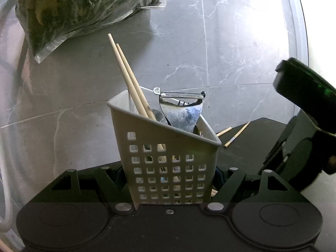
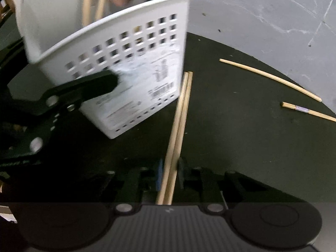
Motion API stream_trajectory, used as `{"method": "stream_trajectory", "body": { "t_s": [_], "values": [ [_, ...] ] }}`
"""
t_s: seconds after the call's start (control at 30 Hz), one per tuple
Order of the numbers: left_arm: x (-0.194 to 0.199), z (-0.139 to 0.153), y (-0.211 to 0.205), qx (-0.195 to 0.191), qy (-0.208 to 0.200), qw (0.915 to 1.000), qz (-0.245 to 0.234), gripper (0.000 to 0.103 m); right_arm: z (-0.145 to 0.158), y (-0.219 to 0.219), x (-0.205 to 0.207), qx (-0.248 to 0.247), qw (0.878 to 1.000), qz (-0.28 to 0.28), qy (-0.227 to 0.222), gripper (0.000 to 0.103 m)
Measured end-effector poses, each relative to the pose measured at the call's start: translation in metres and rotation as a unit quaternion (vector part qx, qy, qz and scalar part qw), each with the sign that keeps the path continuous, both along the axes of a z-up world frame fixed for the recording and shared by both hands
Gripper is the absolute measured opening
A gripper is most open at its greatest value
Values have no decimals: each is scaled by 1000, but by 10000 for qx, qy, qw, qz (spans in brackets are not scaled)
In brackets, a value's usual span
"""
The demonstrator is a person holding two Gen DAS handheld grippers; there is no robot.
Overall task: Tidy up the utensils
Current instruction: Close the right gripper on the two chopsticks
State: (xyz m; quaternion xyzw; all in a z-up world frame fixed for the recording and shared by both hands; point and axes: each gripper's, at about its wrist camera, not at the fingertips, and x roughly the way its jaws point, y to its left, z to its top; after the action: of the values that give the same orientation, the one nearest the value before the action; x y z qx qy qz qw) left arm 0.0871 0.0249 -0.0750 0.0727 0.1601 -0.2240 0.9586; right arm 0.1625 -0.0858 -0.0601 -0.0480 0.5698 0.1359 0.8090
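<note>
A white perforated utensil holder (image 1: 168, 168) stands upright on a black mat, with my left gripper (image 1: 168, 179) shut on its lower walls. Two wooden chopsticks (image 1: 130, 79), a peeler (image 1: 180, 96) and a spoon stick out of it. In the right wrist view the holder (image 2: 117, 63) is at upper left, one left finger (image 2: 94, 84) pressing its labelled side. My right gripper (image 2: 170, 173) is shut on a pair of chopsticks (image 2: 180, 115) that lies just right of the holder's base. Two loose chopsticks (image 2: 271, 77) (image 2: 308, 111) lie further right.
The black mat (image 2: 252, 142) lies on a grey marbled surface (image 1: 231, 52). A clear plastic bag of leafy greens (image 1: 73, 10) sits behind the holder at upper left. The right gripper's body (image 1: 302, 147) is close on the holder's right. A white cord (image 1: 5, 189) runs along the left edge.
</note>
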Motion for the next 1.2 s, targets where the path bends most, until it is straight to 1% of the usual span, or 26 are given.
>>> {"method": "stream_trajectory", "body": {
  "t_s": [0.1,0.17,0.2,0.27,0.33,0.43,0.53,0.7,0.73,0.77,0.83,0.9,0.97,1.0,1.1,1.13,1.17,1.2],
  "values": [
    [0,0,0,-10,-10,10000,1,77,0,-6,12,53,9999,-158,43,18],
    [0,0,0,-10,-11,10000,2,77,0,-7,20,129,9997,-178,48,21],
    [0,0,0,-8,-11,10000,2,77,0,-8,24,151,9997,-198,44,21],
    [0,0,0,-9,-7,10000,3,77,0,-6,26,69,9998,-166,17,15],
    [0,0,0,-18,-3,10000,16,77,0,-4,25,10,9999,-100,-13,15],
    [0,0,0,-27,-2,10000,30,77,0,-8,25,95,9999,-133,-15,13],
    [0,0,0,-26,-11,10000,26,77,-5,-17,29,210,9992,-327,21,12],
    [0,0,1,-34,-22,10000,30,77,-5,-36,17,423,9973,-596,9,12],
    [0,0,1,-40,-25,10000,30,77,-3,-40,14,509,9966,-641,-58,4],
    [-1,0,0,-42,-32,10000,30,77,0,-43,12,508,9961,-709,-99,0],
    [-1,-1,1,-44,-38,10000,32,77,-2,-48,8,569,9952,-798,-72,0],
    [-1,-1,1,-30,-49,10000,26,77,-3,-48,6,590,9952,-774,-120,0],
    [-1,0,1,-15,-45,10000,19,77,-4,-52,9,744,9931,-904,-38,1],
    [-1,0,1,-9,-46,10000,17,77,-7,-54,13,813,9925,-915,-16,2],
    [-2,0,1,14,-49,10000,10,77,-11,-59,17,1075,9885,-1062,37,17],
    [-2,0,1,17,-47,10000,11,77,-11,-59,17,1179,9871,-1077,50,29],
    [-2,1,0,18,-44,10000,15,77,-12,-58,17,1256,9865,-1047,46,38],
    [-2,0,1,15,-44,10000,18,77,-14,-57,17,1278,9866,-1018,59,41]
  ]
}}
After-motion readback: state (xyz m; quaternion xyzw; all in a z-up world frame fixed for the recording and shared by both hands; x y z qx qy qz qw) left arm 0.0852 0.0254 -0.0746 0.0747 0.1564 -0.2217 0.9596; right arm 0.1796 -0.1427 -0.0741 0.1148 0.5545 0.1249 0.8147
